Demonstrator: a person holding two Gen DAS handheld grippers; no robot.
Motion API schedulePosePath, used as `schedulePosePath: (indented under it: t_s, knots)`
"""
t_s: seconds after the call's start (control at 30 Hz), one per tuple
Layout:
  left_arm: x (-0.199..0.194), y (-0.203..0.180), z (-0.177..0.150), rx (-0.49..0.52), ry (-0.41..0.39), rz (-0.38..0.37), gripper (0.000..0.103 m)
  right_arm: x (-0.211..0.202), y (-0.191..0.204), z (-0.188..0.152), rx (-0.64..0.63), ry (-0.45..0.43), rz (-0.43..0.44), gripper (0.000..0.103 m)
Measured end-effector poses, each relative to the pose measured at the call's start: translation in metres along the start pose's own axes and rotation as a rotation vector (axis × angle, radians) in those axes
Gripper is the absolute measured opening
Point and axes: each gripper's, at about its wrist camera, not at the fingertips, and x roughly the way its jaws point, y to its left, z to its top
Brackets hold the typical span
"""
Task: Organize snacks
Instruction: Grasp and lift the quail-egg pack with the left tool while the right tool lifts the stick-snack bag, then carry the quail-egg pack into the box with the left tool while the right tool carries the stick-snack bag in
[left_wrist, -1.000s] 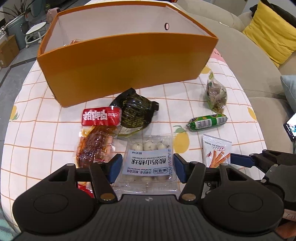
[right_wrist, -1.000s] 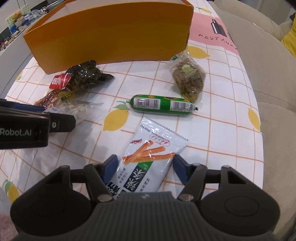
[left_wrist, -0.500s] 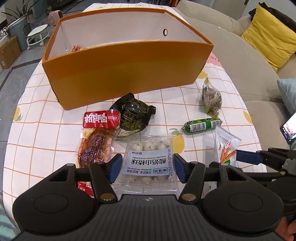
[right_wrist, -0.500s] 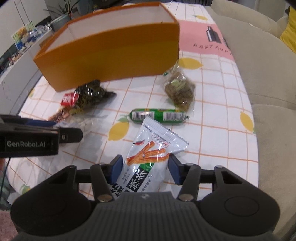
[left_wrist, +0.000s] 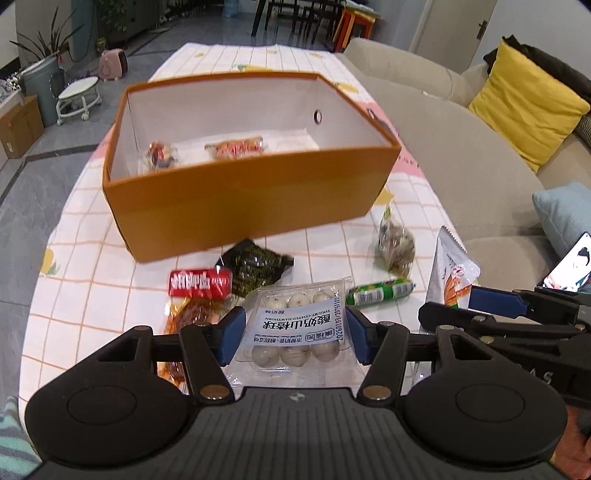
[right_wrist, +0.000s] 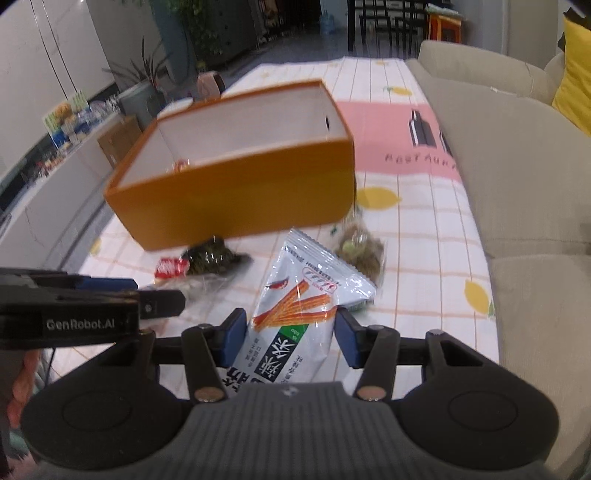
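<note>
My left gripper (left_wrist: 295, 332) is shut on a clear pack of white yogurt hawthorn balls (left_wrist: 297, 326) and holds it above the table. My right gripper (right_wrist: 290, 332) is shut on a white and green snack bag (right_wrist: 295, 314) with orange sticks printed on it, also lifted; the bag shows in the left wrist view (left_wrist: 448, 273). The orange box (left_wrist: 251, 206) stands open ahead, with two snack packs (left_wrist: 232, 147) inside; it also shows in the right wrist view (right_wrist: 236, 192).
On the checked tablecloth (left_wrist: 92, 266) lie a red-labelled meat pack (left_wrist: 199, 284), a black pack (left_wrist: 255, 269), a green sausage (left_wrist: 380, 291) and a clear bag of brown bits (left_wrist: 395, 247). A beige sofa (left_wrist: 480, 155) with a yellow cushion runs along the right.
Both grippers have risen with their packs, so the box now shows from higher up and its inside is visible. The right gripper's jaws closed tighter on the bag.
</note>
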Motion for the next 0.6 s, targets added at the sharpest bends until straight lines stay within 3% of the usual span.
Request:
schedulePosePath:
  t_s: [0.33,0.6]
  knots:
    - [-0.024,-0.004,0.030,0.038,-0.116,-0.005,0.066,-0.011,-0.002,0.036,-0.006,-0.082,0.037,0.050]
    - [-0.037,0.002,0.076,0.069,-0.193,0.019,0.066,-0.012,0.006,0.081,-0.057,-0.141,0.052,0.050]
